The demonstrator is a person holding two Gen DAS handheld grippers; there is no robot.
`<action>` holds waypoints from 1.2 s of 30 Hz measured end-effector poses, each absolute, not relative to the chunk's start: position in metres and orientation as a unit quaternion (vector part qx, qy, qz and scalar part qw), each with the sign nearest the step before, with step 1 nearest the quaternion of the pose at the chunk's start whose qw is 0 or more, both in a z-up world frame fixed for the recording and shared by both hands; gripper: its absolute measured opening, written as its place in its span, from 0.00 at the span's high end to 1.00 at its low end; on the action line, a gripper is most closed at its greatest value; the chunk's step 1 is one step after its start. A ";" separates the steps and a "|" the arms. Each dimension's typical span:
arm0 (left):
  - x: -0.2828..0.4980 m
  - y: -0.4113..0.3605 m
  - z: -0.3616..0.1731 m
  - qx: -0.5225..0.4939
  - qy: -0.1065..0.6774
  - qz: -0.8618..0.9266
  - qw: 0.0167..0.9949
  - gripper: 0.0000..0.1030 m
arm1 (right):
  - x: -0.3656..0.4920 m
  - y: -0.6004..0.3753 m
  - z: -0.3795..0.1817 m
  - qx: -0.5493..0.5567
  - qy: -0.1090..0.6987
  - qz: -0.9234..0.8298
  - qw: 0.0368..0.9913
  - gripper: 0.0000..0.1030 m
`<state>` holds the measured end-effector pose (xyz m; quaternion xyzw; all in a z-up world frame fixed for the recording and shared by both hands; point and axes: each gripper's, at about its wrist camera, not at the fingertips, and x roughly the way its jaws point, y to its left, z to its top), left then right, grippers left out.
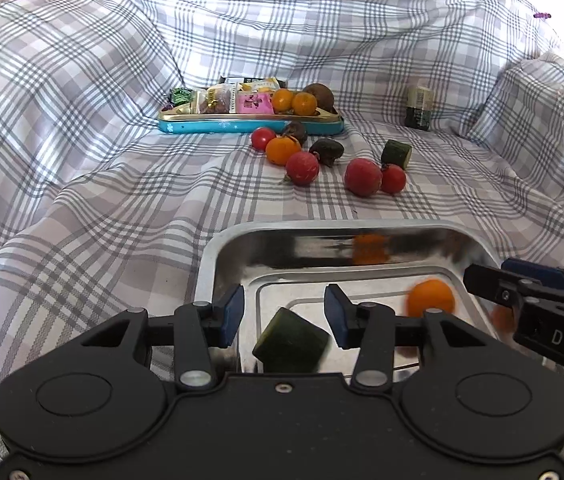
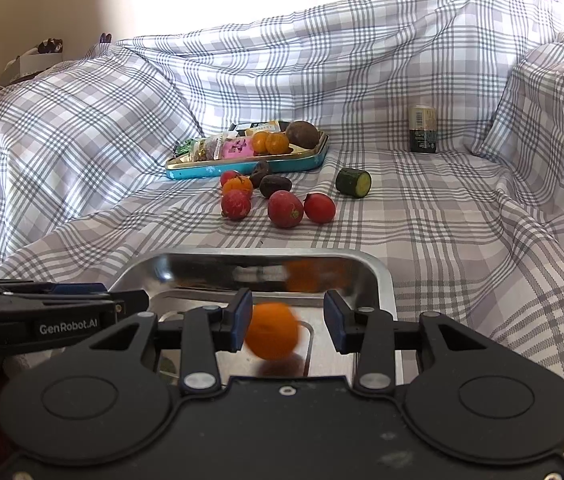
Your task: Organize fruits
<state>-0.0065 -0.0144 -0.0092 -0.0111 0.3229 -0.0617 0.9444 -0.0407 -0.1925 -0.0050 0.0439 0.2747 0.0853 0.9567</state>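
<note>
A shiny steel tray (image 1: 322,227) lies on the checked cloth right in front of both grippers. My left gripper (image 1: 285,312) is open above it. A dark green cucumber piece (image 1: 290,344) lies tilted in the tray below the pads, touching neither. My right gripper (image 2: 288,320) is open over the same tray (image 2: 265,254). A blurred orange fruit (image 2: 271,332) sits between its fingers close to the left pad, well clear of the right pad. In the left wrist view that orange (image 1: 430,298) is in the tray beside the right gripper (image 1: 494,280).
Further back on the cloth lie several loose red, orange and dark fruits (image 1: 302,167) and another cucumber piece (image 1: 396,153). A blue tin tray (image 1: 249,126) behind them holds snack packets, two oranges and a brown fruit. A can (image 1: 419,108) stands at the back right. Cloth-covered cushions rise around.
</note>
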 end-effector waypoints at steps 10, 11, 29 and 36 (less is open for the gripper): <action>-0.005 -0.010 -0.009 -0.025 0.324 -0.059 0.944 0.48 | -0.041 -0.193 -0.005 0.044 0.273 0.086 0.957 0.59; -0.005 -0.010 -0.009 -0.026 0.325 -0.059 0.944 0.48 | -0.041 -0.193 -0.005 0.043 0.273 0.086 0.957 0.59; -0.005 -0.010 -0.010 -0.022 0.327 -0.057 0.943 0.48 | -0.041 -0.194 -0.004 0.043 0.273 0.086 0.957 0.59; -0.005 -0.010 -0.011 -0.022 0.327 -0.057 0.943 0.48 | -0.041 -0.193 -0.004 0.043 0.273 0.086 0.957 0.59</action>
